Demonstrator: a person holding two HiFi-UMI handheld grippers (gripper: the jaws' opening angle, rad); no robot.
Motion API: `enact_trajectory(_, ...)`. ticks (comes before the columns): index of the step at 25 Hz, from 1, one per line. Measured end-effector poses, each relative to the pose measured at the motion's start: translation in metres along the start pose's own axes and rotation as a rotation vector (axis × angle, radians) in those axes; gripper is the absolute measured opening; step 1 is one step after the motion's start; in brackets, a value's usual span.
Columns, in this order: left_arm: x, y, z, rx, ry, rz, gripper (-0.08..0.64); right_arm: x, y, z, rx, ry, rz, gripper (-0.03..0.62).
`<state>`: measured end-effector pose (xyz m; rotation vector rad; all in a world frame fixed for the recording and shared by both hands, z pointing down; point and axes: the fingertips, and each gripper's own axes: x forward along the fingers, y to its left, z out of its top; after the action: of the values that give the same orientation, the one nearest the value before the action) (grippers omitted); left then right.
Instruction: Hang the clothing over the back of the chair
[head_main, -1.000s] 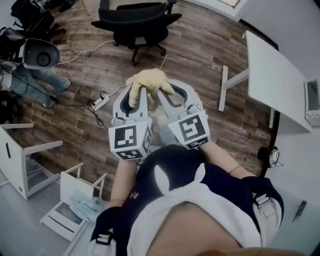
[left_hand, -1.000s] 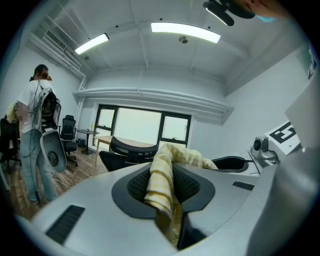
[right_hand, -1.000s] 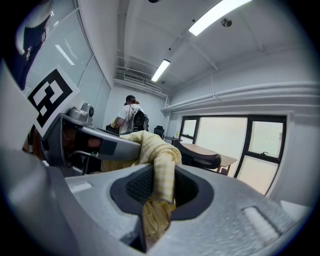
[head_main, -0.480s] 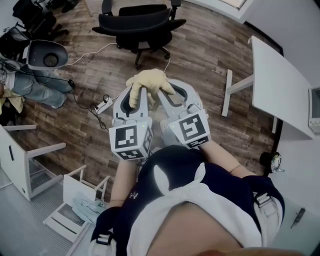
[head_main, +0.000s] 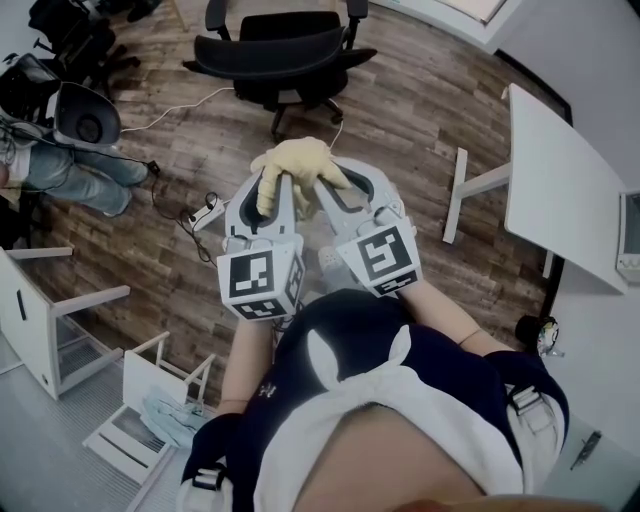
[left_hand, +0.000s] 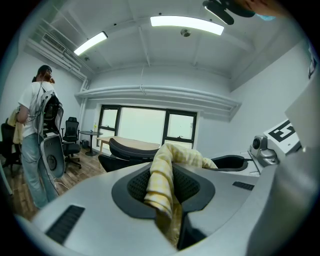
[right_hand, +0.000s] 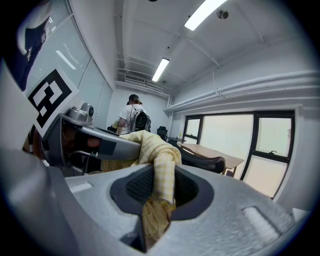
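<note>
A pale yellow checked garment (head_main: 296, 160) is bunched between my two grippers, held out in front of the person. My left gripper (head_main: 270, 190) is shut on one fold of the garment (left_hand: 162, 187). My right gripper (head_main: 330, 188) is shut on another fold of the garment (right_hand: 160, 182). A black office chair (head_main: 285, 55) stands ahead on the wood floor, its curved back (left_hand: 132, 149) facing me, a short way beyond the cloth. The chair back (right_hand: 202, 161) also shows past the right jaws.
A white desk (head_main: 555, 180) stands at the right, white shelf units (head_main: 60, 320) at the left. A power strip with cables (head_main: 205, 205) lies on the floor. A person with a backpack (left_hand: 37, 130) stands at the left beside other chairs.
Both grippers have carried the garment forward; the black chair now sits closer and lower in the head view. The grip on the cloth is unchanged.
</note>
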<state>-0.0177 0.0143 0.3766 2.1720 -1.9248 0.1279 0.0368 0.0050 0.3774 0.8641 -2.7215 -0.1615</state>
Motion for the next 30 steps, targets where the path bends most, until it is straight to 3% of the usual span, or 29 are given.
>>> enact_trajectory(19,0.037,0.012,0.001,-0.022,0.014,0.079,0.083,0.032,-0.029,-0.007,0.014,-0.013,0.087,0.080)
enact_trajectory(30,0.053,0.031,0.006,-0.020,0.035,0.076,0.083,0.057,-0.035,-0.003,0.024,-0.002,0.093,0.080)
